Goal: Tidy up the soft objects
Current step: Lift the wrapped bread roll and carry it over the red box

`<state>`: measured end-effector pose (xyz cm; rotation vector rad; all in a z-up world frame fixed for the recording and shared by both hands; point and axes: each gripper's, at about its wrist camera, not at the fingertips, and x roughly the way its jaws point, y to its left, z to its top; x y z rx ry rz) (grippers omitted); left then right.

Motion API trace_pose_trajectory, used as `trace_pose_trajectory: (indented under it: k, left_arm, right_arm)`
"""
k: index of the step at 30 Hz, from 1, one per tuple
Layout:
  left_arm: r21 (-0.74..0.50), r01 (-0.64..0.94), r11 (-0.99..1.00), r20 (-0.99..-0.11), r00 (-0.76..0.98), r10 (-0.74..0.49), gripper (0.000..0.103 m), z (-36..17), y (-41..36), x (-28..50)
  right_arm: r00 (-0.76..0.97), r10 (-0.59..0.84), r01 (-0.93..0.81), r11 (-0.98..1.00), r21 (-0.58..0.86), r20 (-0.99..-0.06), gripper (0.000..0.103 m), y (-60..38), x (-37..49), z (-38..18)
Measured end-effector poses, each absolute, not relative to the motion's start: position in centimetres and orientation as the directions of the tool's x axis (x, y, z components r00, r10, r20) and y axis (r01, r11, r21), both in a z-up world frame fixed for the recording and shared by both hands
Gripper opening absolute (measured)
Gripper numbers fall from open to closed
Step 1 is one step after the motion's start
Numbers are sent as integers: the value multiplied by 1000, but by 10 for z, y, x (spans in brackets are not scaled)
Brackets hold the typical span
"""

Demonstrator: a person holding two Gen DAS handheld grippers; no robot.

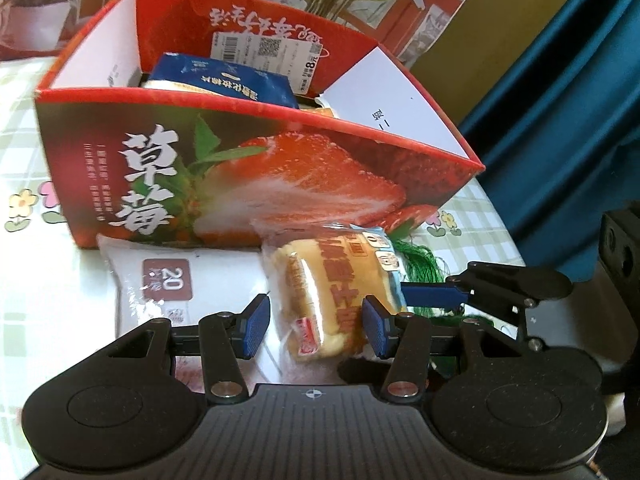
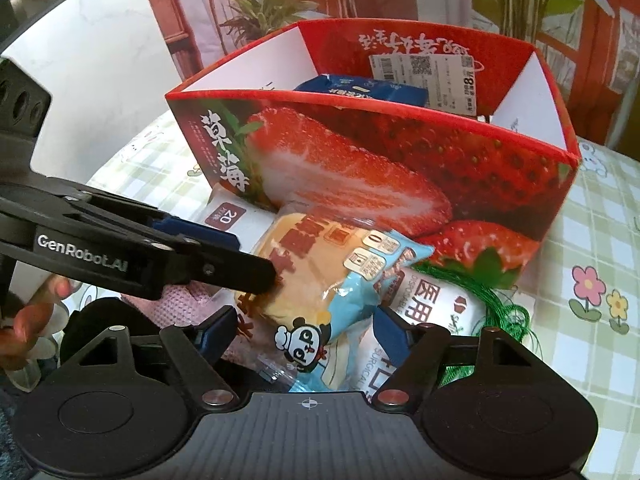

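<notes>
A wrapped yellow bread roll lies tilted in front of the red strawberry box. My left gripper is shut on its middle, with the blue pads at its sides. My right gripper straddles the packet's light-blue panda end, and pink cloth shows in the gap beside one pad, so it is open. One of the right gripper's fingers reaches the packet from the right. A blue packet lies inside the box.
A white pack marked 20, a white mask pack, a green string bundle and pink cloth crowd the box's front. A hand is at the left. The checked tablecloth ends beside a blue curtain.
</notes>
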<state>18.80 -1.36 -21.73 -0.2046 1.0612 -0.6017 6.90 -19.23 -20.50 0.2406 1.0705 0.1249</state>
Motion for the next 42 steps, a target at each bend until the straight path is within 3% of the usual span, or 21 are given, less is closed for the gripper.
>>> trace_pose_trajectory:
  k: [4, 13, 25, 32, 42]
  left_arm:
    - [-484, 361, 797, -738, 321, -593, 54, -224, -17, 202]
    - [-448, 439, 779, -709, 357, -609, 53, -200, -17, 193]
    - [-414, 508, 756, -595, 477, -647, 53, -140, -8, 185]
    - [-411, 513, 753, -569, 501, -652, 53, -129, -9, 194]
    - [-432, 522, 736, -532, 511, -675, 53, -117, -14, 239]
  right_arm:
    - [481, 215, -9, 971, 240, -850, 72, -189, 75, -207]
    - [524, 201, -36, 976, 215, -828, 71, -184, 74, -196]
    - [633, 186, -46, 978, 204, -752, 61, -193, 73, -141]
    - [661, 174, -43, 980, 195, -730, 50, -202, 81, -124]
    - [699, 157, -36, 982, 184, -698, 48, -224, 113, -113]
